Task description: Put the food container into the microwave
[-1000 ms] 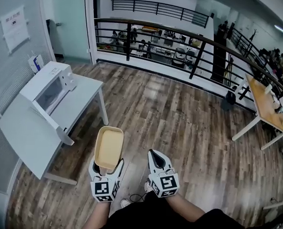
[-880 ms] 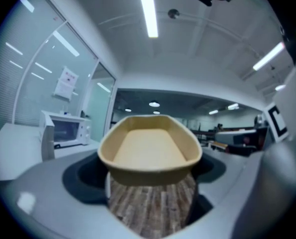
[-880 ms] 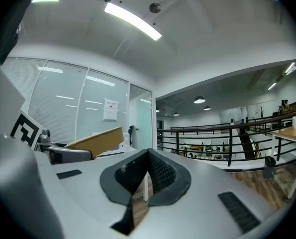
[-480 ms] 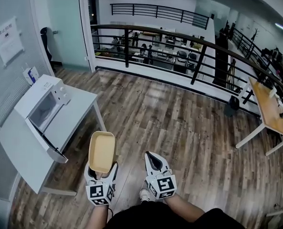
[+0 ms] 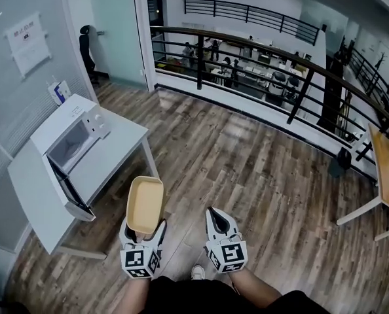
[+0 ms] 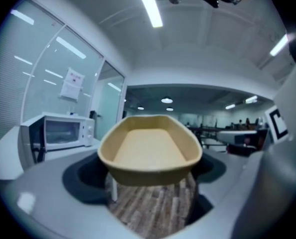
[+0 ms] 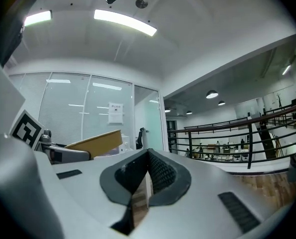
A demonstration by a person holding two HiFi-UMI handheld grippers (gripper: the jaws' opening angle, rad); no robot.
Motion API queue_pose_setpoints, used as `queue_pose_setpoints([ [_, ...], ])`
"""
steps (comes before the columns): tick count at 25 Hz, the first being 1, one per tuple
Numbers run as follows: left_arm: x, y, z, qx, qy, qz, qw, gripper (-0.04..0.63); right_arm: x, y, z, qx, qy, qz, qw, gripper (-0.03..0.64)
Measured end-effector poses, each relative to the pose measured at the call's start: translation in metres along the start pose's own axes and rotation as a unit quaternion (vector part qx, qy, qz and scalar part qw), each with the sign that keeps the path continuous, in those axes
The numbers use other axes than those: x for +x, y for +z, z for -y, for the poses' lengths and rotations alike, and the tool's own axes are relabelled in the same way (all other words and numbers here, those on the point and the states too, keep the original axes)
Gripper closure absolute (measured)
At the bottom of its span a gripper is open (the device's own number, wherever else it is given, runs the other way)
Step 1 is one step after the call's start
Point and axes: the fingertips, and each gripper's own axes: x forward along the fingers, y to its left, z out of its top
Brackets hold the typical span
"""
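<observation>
Tan, matte and thin-walled, the food container (image 5: 145, 205) is carried in the air over the wood-plank floor (image 5: 247, 169), well apart from the microwave (image 5: 63, 126). It is clamped at its near short end by the left hand-held gripper (image 5: 143, 233). The jaws are pressed on the wall just under the rim, so the rest of the tray juts forward with nothing under it. Nothing is seen inside it.

It is judged to be light, and stiff enough to keep its shape when held from one end. A wall this thin would probably buckle under a hard squeeze, and the smooth surface could slip if the tray were tipped. The short end by the rim is judged a sound place to hold, provided the tray is kept level. The right hand-held gripper (image 5: 215, 214) is seen beside the left one with its pads closed together and nothing between them.

The microwave is set on a white desk (image 5: 109, 156) at the left, against a frosted glass wall, and its door (image 5: 69, 191) stands open with the cavity exposed. A dark railing (image 5: 260, 51) bounds the floor, and an office is seen beyond it. Another desk (image 5: 388, 175) stands at the right edge.
</observation>
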Motion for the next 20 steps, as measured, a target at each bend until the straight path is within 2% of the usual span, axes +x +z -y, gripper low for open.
queue_pose_setpoints([
  [4, 0.007, -0.010, -0.006, -0.004, 0.015, -0.019, 0.9997, 0.094, 0.018, -0.014, 0.000, 0.009, 0.018, -0.014, 1.000, 0.612],
  [9, 0.022, -0.012, -0.024, -0.012, 0.026, -0.018, 0.9994, 0.094, 0.049, -0.022, -0.005, 0.009, 0.033, -0.025, 0.999, 0.612],
  [20, 0.078, -0.001, -0.102, -0.031, 0.039, -0.005, 0.9988, 0.094, 0.154, -0.009, -0.033, -0.012, 0.051, -0.021, 0.998, 0.612],
])
